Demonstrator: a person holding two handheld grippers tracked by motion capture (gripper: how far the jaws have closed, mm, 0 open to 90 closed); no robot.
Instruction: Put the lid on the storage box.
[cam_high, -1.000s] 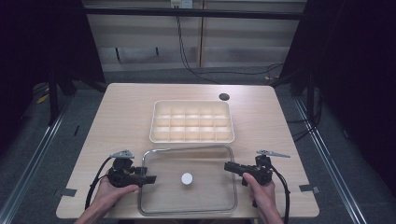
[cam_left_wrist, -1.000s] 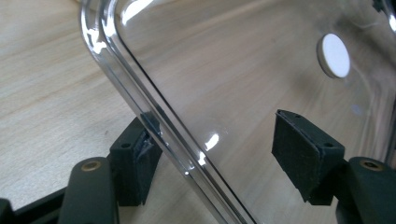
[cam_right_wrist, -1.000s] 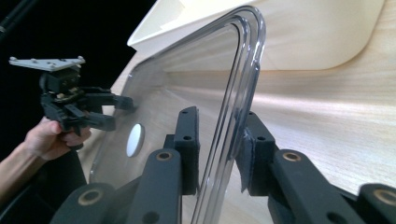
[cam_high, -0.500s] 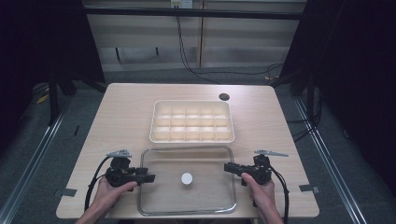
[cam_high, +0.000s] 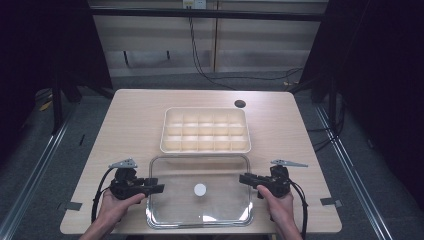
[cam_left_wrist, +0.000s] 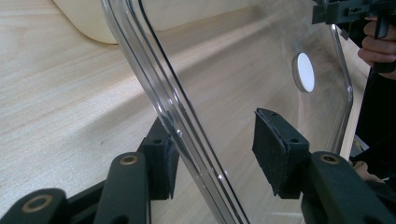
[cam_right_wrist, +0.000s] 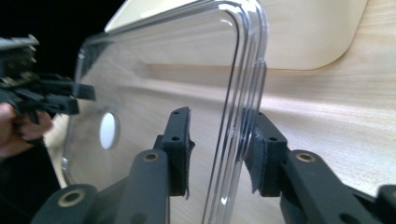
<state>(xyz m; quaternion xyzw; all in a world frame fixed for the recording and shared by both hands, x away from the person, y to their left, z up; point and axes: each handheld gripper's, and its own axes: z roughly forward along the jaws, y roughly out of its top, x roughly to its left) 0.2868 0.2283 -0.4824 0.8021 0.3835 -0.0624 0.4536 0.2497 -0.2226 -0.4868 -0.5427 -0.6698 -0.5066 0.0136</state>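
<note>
A clear rectangular lid (cam_high: 200, 212) with a white round knob (cam_high: 200, 189) lies flat on the wooden table (cam_high: 125, 125), just in front of a cream compartment tray (cam_high: 163, 136). My left gripper (cam_high: 159, 188) is at the lid's left edge. In the left gripper view the lid's rim (cam_left_wrist: 177, 126) runs between the open jaws of the left gripper (cam_left_wrist: 217, 158), close to the left pad (cam_left_wrist: 163, 161). My right gripper (cam_high: 243, 178) is at the lid's right edge. In the right gripper view the rim (cam_right_wrist: 233, 135) stands between its open jaws, against the right pad (cam_right_wrist: 261, 154).
The tray's compartments look empty. A dark round hole (cam_high: 240, 104) sits in the tabletop behind the tray. Cables trail from both grippers toward the near table edge. Dark floor and metal rails surround the table.
The left gripper has shifted very slightly to the left. The lid and the right gripper stay where they were.
</note>
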